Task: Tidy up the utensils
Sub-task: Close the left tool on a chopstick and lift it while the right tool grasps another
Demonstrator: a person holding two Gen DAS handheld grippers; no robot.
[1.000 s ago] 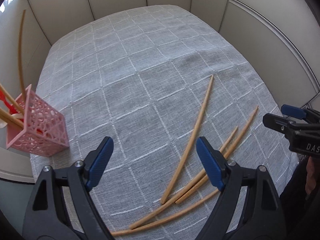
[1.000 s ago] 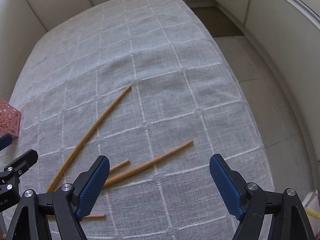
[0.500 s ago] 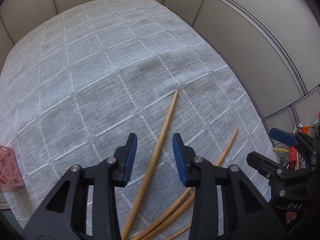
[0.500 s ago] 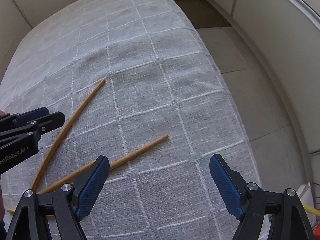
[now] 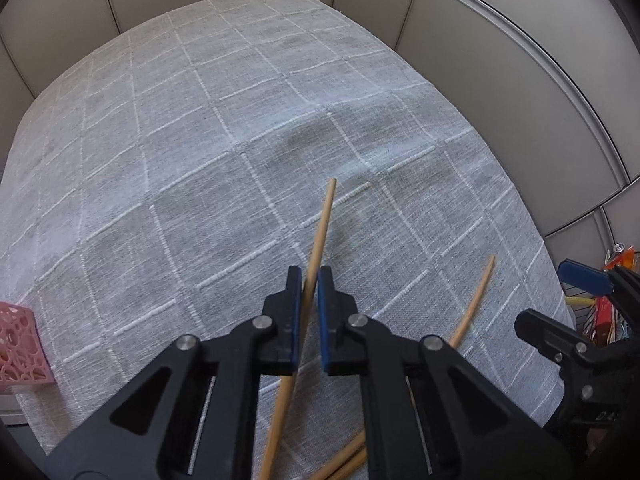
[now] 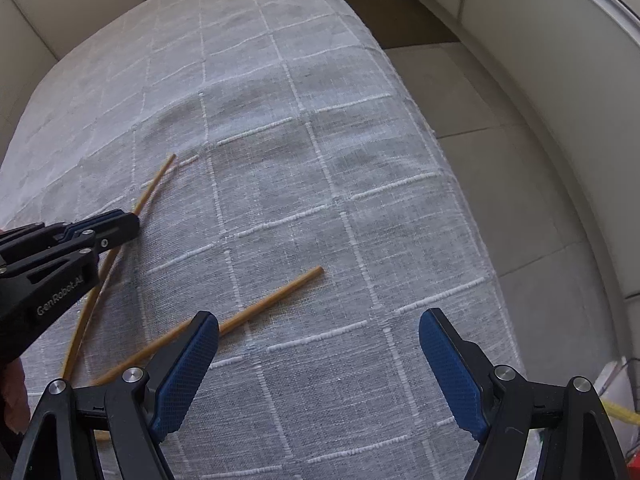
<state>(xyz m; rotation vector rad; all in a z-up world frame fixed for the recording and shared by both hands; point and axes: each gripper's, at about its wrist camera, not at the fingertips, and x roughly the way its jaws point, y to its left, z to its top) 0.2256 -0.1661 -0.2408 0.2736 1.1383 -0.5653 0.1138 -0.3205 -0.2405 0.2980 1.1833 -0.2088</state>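
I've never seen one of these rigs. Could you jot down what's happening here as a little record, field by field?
Surface: table with grey checked cloth
Left gripper: shut on a chopstick
Right gripper: open, holding nothing
Loose chopsticks: one lying on the cloth near the right gripper; others partly hidden behind the left gripper
Holder: pink lattice basket at the left edge of the cloth
Basket contents: not visible

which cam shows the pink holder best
The left wrist view, though only barely: a corner of the pink lattice holder sits at the left frame edge on the grey tablecloth, mostly cut off. The right wrist view does not show it at all.
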